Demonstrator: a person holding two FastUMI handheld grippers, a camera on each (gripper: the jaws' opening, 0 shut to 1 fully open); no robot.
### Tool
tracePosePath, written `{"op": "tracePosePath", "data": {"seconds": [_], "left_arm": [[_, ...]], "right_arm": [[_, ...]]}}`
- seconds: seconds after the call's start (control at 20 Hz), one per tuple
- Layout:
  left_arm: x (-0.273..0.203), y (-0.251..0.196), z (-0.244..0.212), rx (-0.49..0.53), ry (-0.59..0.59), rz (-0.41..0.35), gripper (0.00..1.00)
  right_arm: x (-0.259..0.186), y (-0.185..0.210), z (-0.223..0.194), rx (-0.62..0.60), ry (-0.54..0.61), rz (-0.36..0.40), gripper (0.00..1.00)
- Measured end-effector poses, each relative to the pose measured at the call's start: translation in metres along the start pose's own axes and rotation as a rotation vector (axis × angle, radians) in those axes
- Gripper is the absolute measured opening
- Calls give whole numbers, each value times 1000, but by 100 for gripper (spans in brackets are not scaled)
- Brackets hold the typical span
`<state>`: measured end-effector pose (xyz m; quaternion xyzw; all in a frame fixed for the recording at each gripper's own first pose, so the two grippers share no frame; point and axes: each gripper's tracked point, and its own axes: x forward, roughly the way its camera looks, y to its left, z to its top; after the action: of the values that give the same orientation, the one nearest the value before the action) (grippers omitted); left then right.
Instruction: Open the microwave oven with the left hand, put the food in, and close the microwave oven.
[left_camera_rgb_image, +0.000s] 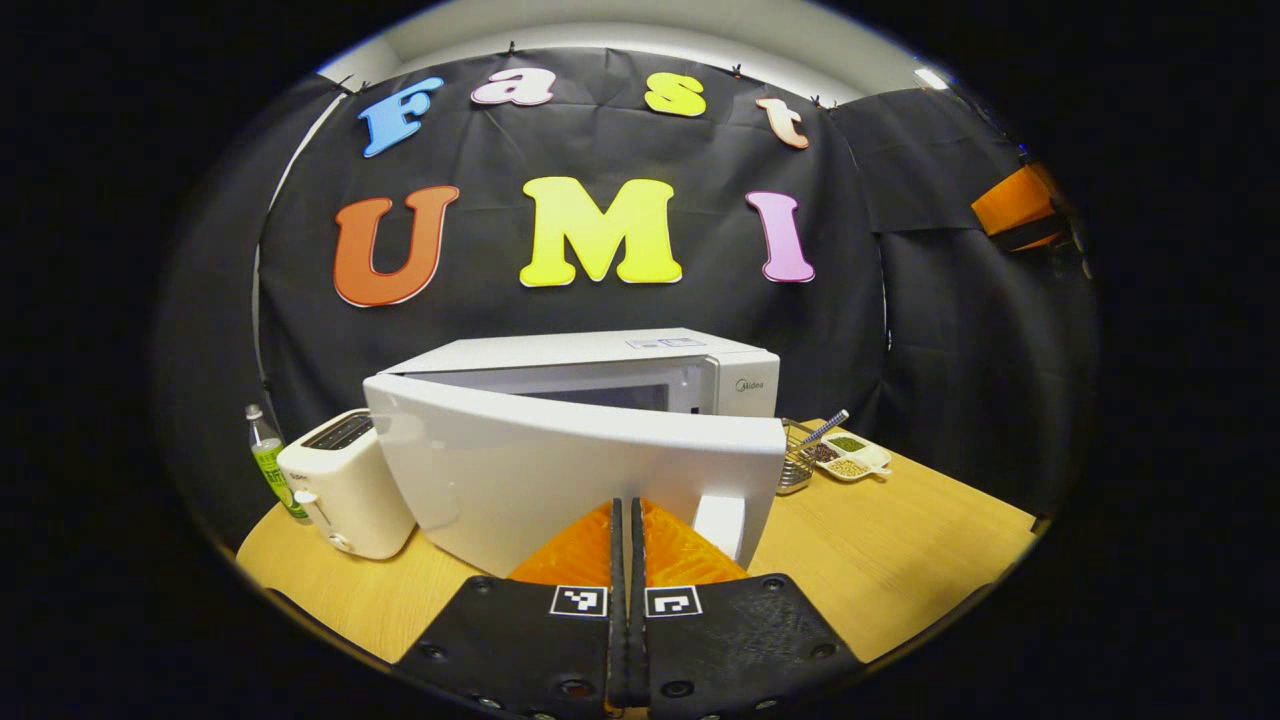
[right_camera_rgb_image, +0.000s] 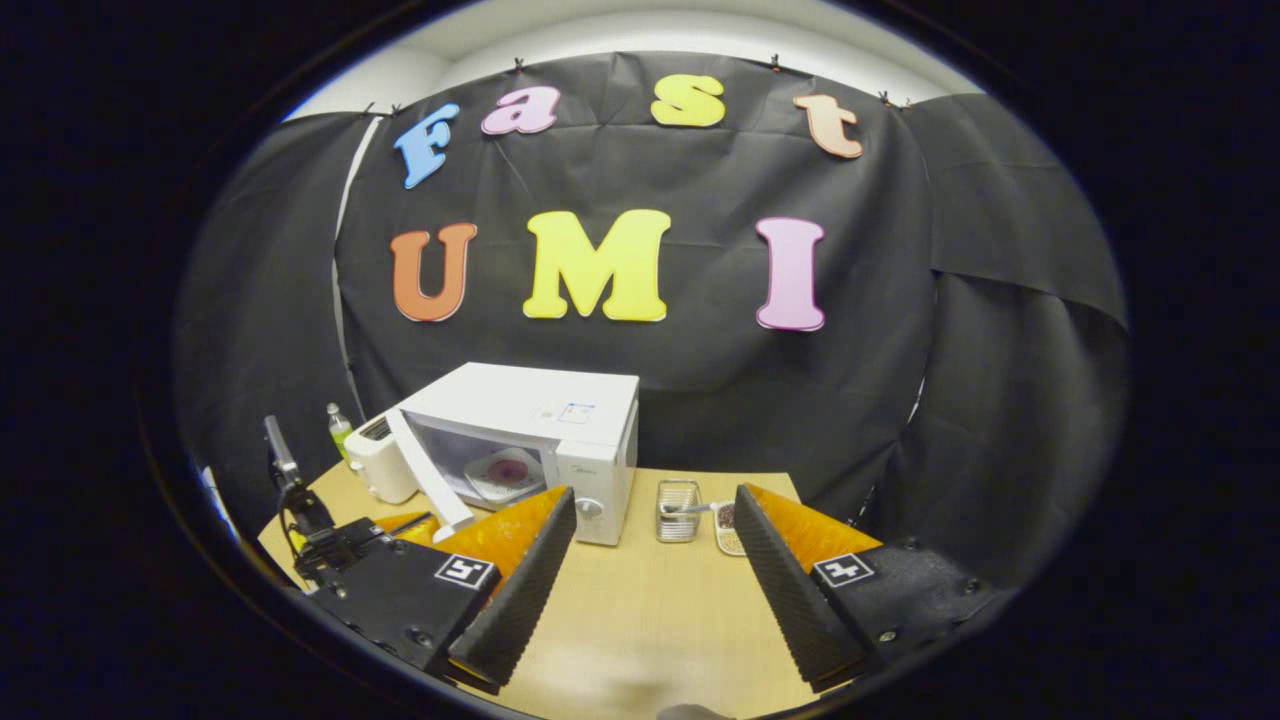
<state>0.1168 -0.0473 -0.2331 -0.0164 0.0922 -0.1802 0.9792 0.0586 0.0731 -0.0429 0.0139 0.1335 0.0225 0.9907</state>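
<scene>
The white microwave (left_camera_rgb_image: 700, 370) stands at the back of the wooden table (left_camera_rgb_image: 900, 560) with its door (left_camera_rgb_image: 560, 480) swung partly open toward me. My left gripper (left_camera_rgb_image: 627, 508) is shut with nothing between its fingers, and its tips rest against the door's outer face, left of the door handle (left_camera_rgb_image: 722, 525). In the right gripper view the microwave (right_camera_rgb_image: 560, 410) shows a plate of reddish food (right_camera_rgb_image: 505, 470) inside the cavity, behind the half-open door (right_camera_rgb_image: 430, 480). The left gripper (right_camera_rgb_image: 420, 522) sits at that door's outer side. My right gripper (right_camera_rgb_image: 655, 497) hangs open over the table, holding nothing.
A white toaster (left_camera_rgb_image: 345, 485) and a green-labelled bottle (left_camera_rgb_image: 265, 455) stand left of the microwave. A wire basket (left_camera_rgb_image: 797, 460) and a divided dish of spices (left_camera_rgb_image: 850, 455) sit to its right. Black cloth walls close in the back and right.
</scene>
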Motion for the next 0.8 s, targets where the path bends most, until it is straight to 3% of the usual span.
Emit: {"op": "tracePosePath", "data": {"seconds": [0.25, 0.3, 0.35, 0.4, 0.45, 0.5, 0.55, 0.6, 0.65, 0.7, 0.75, 0.8], "left_arm": [[51, -19, 5, 14, -9, -27, 0], [59, -19, 5, 16, -5, -25, 0], [66, -18, 5, 16, 1, -21, 0], [73, -19, 6, 14, 0, -22, 0], [79, -18, 7, 15, 0, -18, 0], [86, -19, 9, 17, 1, -18, 0], [93, -19, 10, 19, -3, -15, 0], [99, -19, 11, 23, -4, -16, 0], [104, -19, 12, 29, -6, -12, 0], [109, -20, 13, 31, -7, -12, 0], [113, -21, 14, 27, -7, -9, 0], [116, -22, 15, 17, -9, -10, 0]], "right_arm": [[10, -14, -7, 8, 23, -19, 92], [11, -17, -7, 10, 26, -22, 100], [12, -21, -8, 12, 29, -27, 100], [15, -24, -8, 17, 31, -30, 92], [15, -26, -9, 18, 34, -34, 100], [16, -29, -9, 20, 36, -37, 92], [18, -32, -11, 24, 39, -39, 100], [20, -32, -11, 29, 42, -35, 92], [21, -34, -13, 31, 46, -36, 92], [23, -35, -14, 32, 51, -38, 100], [24, -37, -14, 35, 51, -39, 92], [24, -39, -15, 35, 53, -41, 100]]}}
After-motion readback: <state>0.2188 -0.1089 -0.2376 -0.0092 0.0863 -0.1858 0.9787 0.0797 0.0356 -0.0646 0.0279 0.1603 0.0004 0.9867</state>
